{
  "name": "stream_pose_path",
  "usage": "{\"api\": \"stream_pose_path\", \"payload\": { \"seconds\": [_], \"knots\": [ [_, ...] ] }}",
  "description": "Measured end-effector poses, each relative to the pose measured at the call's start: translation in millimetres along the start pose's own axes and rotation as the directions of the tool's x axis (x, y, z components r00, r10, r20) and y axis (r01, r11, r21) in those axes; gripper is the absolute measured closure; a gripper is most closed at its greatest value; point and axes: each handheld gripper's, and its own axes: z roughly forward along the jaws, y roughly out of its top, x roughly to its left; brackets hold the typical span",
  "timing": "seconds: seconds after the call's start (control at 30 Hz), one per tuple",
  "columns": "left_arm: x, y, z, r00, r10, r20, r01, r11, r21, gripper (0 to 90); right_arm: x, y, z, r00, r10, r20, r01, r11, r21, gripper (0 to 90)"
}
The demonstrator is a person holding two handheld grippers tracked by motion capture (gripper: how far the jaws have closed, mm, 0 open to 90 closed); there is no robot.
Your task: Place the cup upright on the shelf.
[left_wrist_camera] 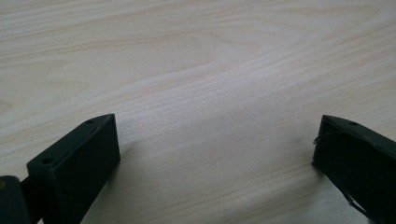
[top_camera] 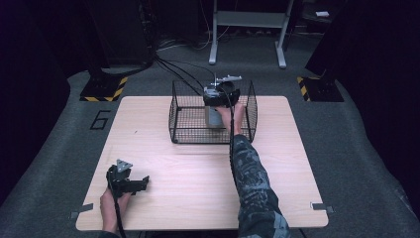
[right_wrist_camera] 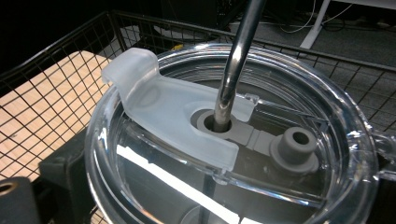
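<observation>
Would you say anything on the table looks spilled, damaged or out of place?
Nothing stands out. The tumbler stands upright inside the wire basket, its clear lid seated and metal straw in place; no spill shows.

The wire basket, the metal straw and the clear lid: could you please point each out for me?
wire basket [top_camera: 181, 111]: high view, on its left wall.
metal straw [right_wrist_camera: 236, 56]: right gripper view, on its shaft above the lid.
clear lid [right_wrist_camera: 140, 196]: right gripper view, on its transparent top.
</observation>
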Motion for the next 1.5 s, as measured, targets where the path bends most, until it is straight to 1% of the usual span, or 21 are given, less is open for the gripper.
{"api": "stream_pose_path", "payload": {
  "seconds": [0.13,0.23,0.3,0.47,0.53,0.6,0.63,0.7,0.83,0.87,0.9,0.97,1.0,1.07,1.1,1.2,1.27,1.4,1.5],
  "knots": [
    [0.0,0.0,0.0,1.0,0.0,0.0,0.0,1.0,0.0,0.3,0.7,-1.9,3.6,1.0,0.004,0.0,-0.004,1.0,0.012,3.6],
    [0.1,0.2,-0.3,1.0,0.001,0.001,-0.001,1.0,0.005,0.3,0.0,-3.5,6.0,1.0,-0.004,0.004,0.004,1.0,0.017,3.6],
    [0.2,0.2,-0.2,1.0,0.002,0.0,-0.002,1.0,0.003,0.3,-0.1,-4.9,6.9,1.0,0.005,0.0,-0.005,1.0,0.022,3.6],
    [0.0,0.0,0.0,1.0,0.0,0.0,0.0,1.0,0.0,0.3,-0.6,-7.2,8.9,0.9999,-0.008,0.007,0.008,1.0,0.03,3.5],
    [0.0,0.0,0.0,1.0,0.0,0.0,0.0,1.0,0.0,0.3,-0.5,-8.7,9.5,1.0,0.0,0.008,0.0,0.999,0.035,3.5],
    [0.0,0.1,-0.1,1.0,0.0,0.0,0.0,1.0,0.002,0.3,-1.4,-9.7,9.8,0.9999,-0.005,0.009,0.005,0.999,0.031,3.5],
    [0.1,0.0,0.1,1.0,0.001,0.0,-0.001,1.0,0.0,0.3,-1.3,-9.9,9.4,1.0,0.002,0.009,-0.003,1.0,0.03,3.5],
    [0.0,0.0,0.1,1.0,0.0,0.0,0.0,1.0,-0.001,0.3,-1.6,-10.4,9.5,1.0,-0.007,0.007,0.007,1.0,0.03,3.5],
    [0.1,0.0,0.1,1.0,0.001,-0.001,-0.001,1.0,-0.001,0.3,-1.4,-14.0,8.2,1.0,-0.006,0.005,0.006,1.0,0.026,3.4],
    [-0.8,-0.1,0.8,0.9999,-0.012,-0.003,0.012,0.9999,-0.012,0.3,-1.8,-15.5,6.7,1.0,0.001,0.004,-0.001,1.0,0.024,3.4],
    [-0.8,0.0,0.5,0.9999,-0.012,-0.002,0.012,0.9999,-0.008,0.3,-3.2,-17.3,5.8,0.9999,-0.013,-0.001,0.013,1.0,0.019,3.4],
    [-0.8,0.0,0.6,0.9999,-0.012,-0.002,0.012,0.9999,-0.008,0.3,-4.3,-21.0,2.5,1.0,-0.002,-0.008,0.002,1.0,0.022,3.4],
    [-0.9,-0.2,0.8,0.9999,-0.013,-0.003,0.013,0.9998,-0.012,0.3,-6.7,-22.0,1.0,0.9998,-0.012,-0.015,0.012,1.0,0.014,3.4],
    [-0.8,0.0,0.5,0.9999,-0.012,-0.002,0.012,0.9999,-0.007,0.3,-7.3,-23.6,-1.4,0.9997,-0.009,-0.025,0.01,1.0,0.019,3.4],
    [-0.8,0.0,0.6,0.9999,-0.013,-0.003,0.013,0.9999,-0.009,0.3,-7.2,-23.6,-1.8,0.9994,-0.024,-0.026,0.025,1.0,0.019,3.3],
    [-0.8,0.0,0.6,0.9999,-0.012,-0.002,0.012,0.9999,-0.008,0.3,-2.8,-22.6,-2.1,0.9986,-0.046,-0.025,0.047,0.998,0.032,3.3],
    [-0.9,-0.1,0.8,0.9999,-0.014,-0.003,0.013,0.9998,-0.012,0.3,-2.6,-22.5,-2.1,0.9985,-0.049,-0.024,0.049,0.998,0.032,3.3],
    [-1.0,-0.1,0.8,0.9999,-0.015,-0.002,0.015,0.9998,-0.011,0.3,-4.1,-22.2,-2.3,0.999,-0.036,-0.026,0.037,0.999,0.034,3.3],
    [-1.3,-0.1,0.8,0.9998,-0.019,0.0,0.019,0.9998,-0.009,0.3,-4.0,-21.3,-3.0,0.9985,-0.048,-0.025,0.049,0.998,0.038,3.2]
  ]
}}
